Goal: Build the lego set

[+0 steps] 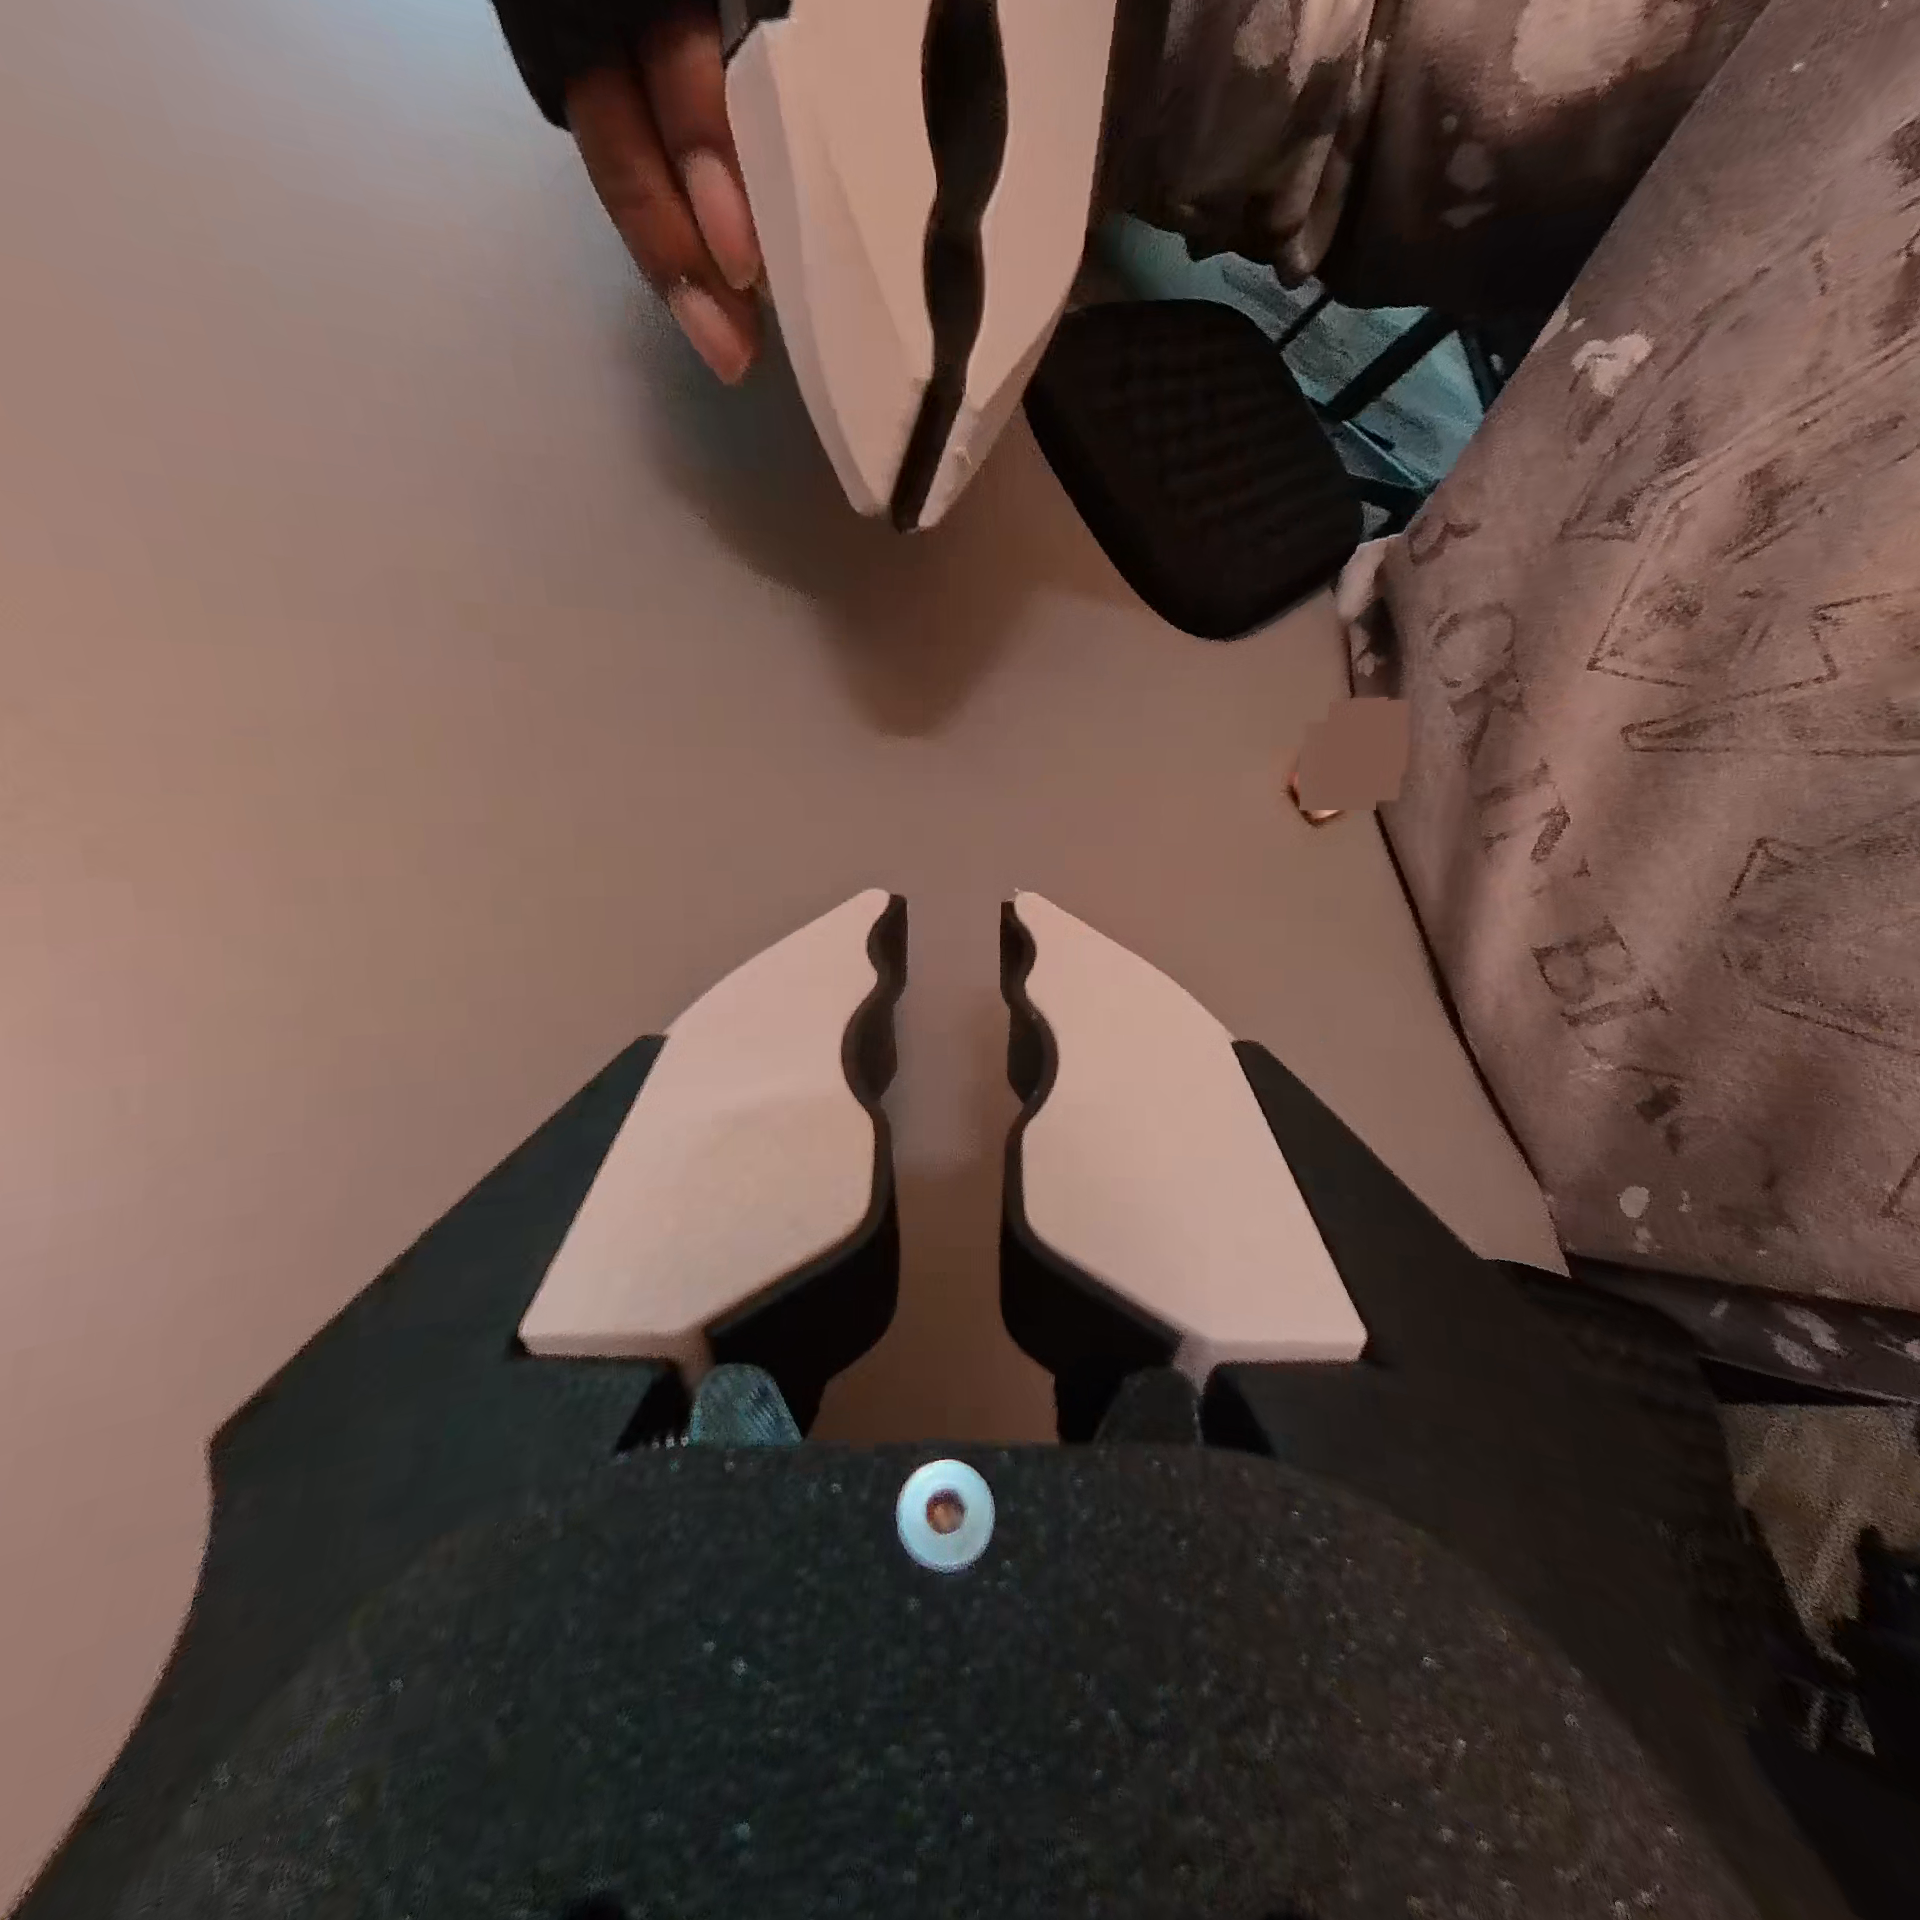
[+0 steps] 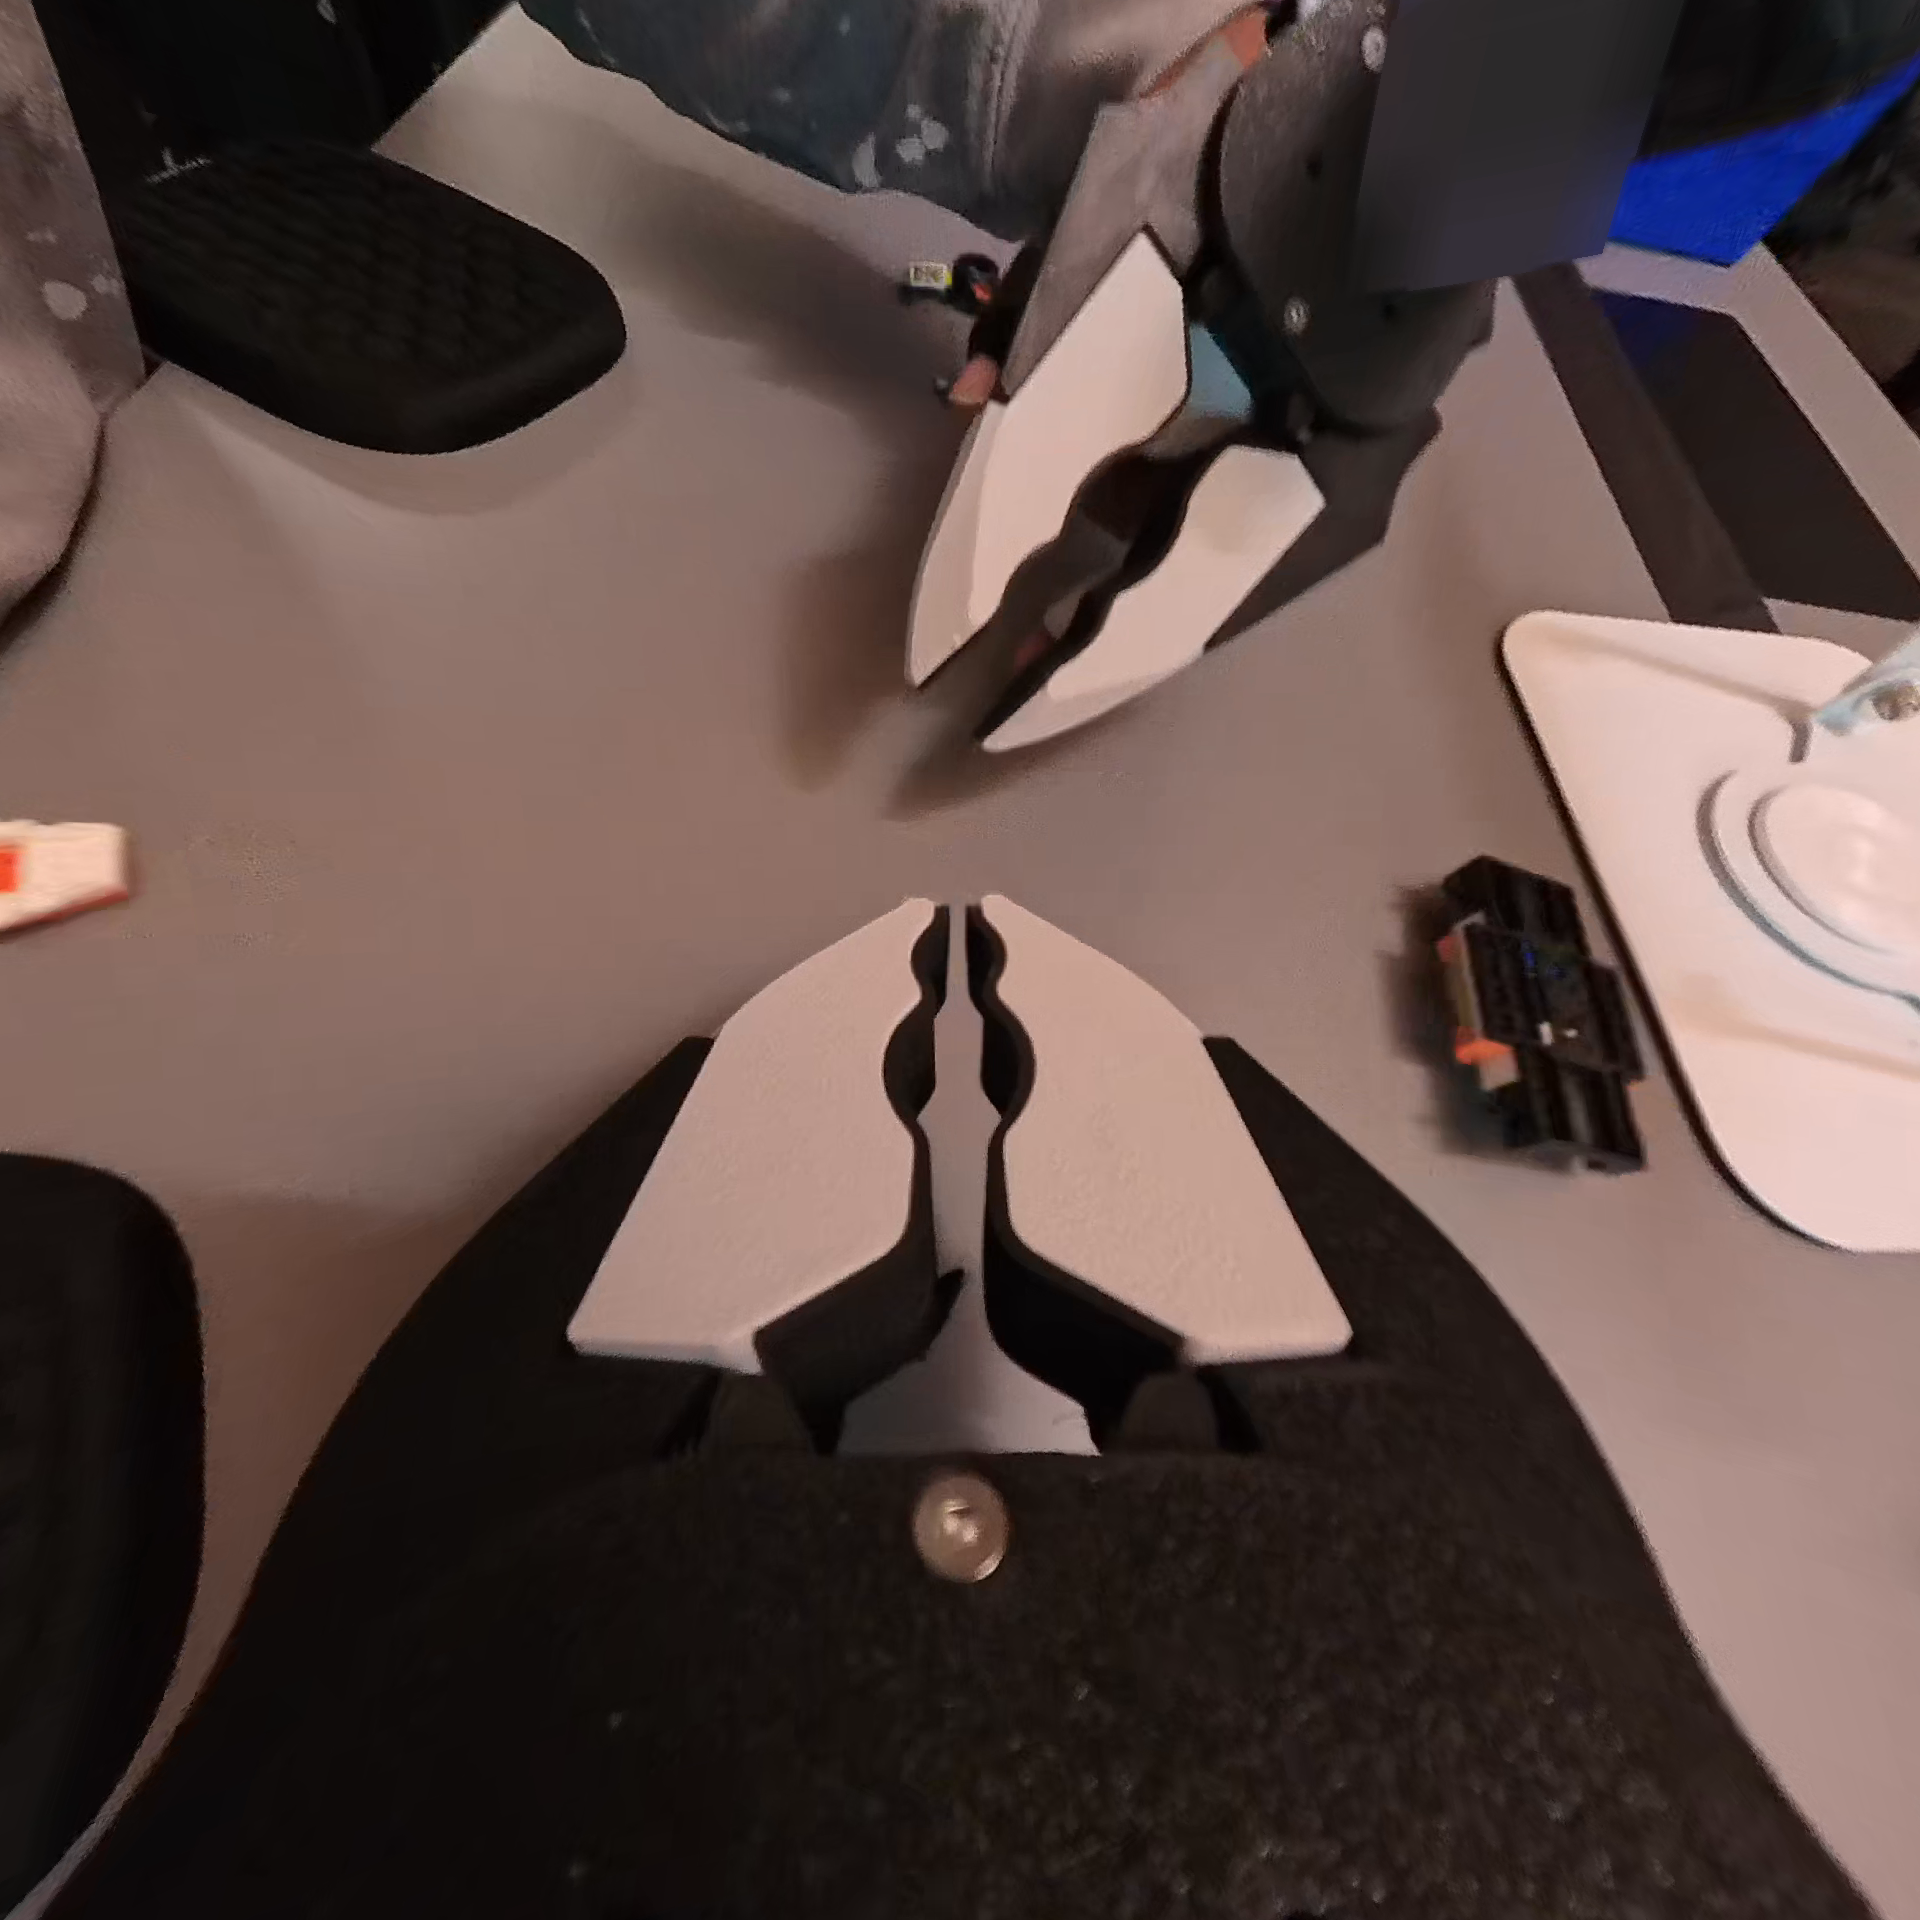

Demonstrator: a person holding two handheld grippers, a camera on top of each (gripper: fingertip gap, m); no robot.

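Presently, entries as observed:

Black brick assembly [image 2: 1527,1023]: lies on the counter [image 2: 520,727] to the right of the right hand-held gripper, just beside the white base plate; orange and grey bits show on its left side; blurred, finer detail unreadable.

White and red piece [image 2: 57,873]: flat on the counter at the far left edge of the right wrist view, well apart from the black assembly.

Small dark pieces [image 2: 951,281]: far side of the counter, beside the left hand-held gripper; too small to identify.

Right hand-held gripper [image 2: 958,906]: fingers nearly together, narrow slit between the tips, nothing held; poised above bare counter.

Left hand-held gripper [image 1: 954,896]: fingers apart by a modest gap, empty; counter visible between them.

Relative position: the two grippers face each other, tips near but apart.

Hand [image 1: 665,187]: dark sleeve, wrapped round the right gripper in the left wrist view.

White base plate [image 2: 1662,831]: right edge of the counter, rounded corners, round raised mount on top.

Chair armrest [image 2: 353,291]: black, mesh-textured, at the counter's edge.

Patterned cloth [image 1: 1662,779]: grey-brown, beside the counter edge.
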